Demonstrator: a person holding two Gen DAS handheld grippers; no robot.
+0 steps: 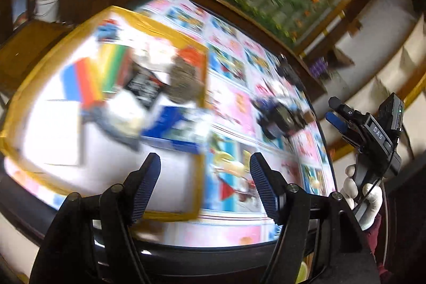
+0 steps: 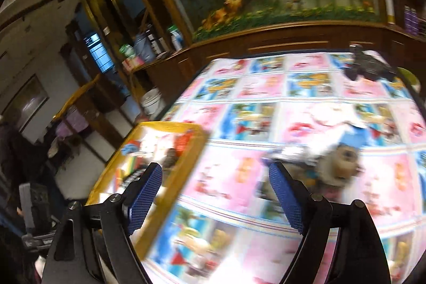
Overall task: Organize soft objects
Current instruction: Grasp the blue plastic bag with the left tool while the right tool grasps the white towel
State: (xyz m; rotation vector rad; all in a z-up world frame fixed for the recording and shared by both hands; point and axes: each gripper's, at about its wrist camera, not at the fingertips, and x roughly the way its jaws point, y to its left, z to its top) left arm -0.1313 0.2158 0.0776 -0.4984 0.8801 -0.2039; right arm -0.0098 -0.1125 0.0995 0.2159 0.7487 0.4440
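Left wrist view: I'm holding the left gripper (image 1: pixel 205 188) wide and empty above the yellow-rimmed white tray (image 1: pixel 202 71) of soft things on the cartoon-print tablecloth (image 1: pixel 234 103); the right gripper (image 2: pixel 215 193) is gaping empty too

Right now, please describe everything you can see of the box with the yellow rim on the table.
The yellow-rimmed box is shallow and rectangular, with a white inside; its rim looks like yellow tape. It lies flat on the patterned tablecloth, at the table's left part. Inside lie blurred soft things: rainbow-striped cloth, a dark printed piece, something grey-brown, something blue. Neither gripper touches it.

Bare tablecloth (image 2: pixel 234 177) between tray (image 2: pixel 186 151), toys (image 2: pixel 343 167)
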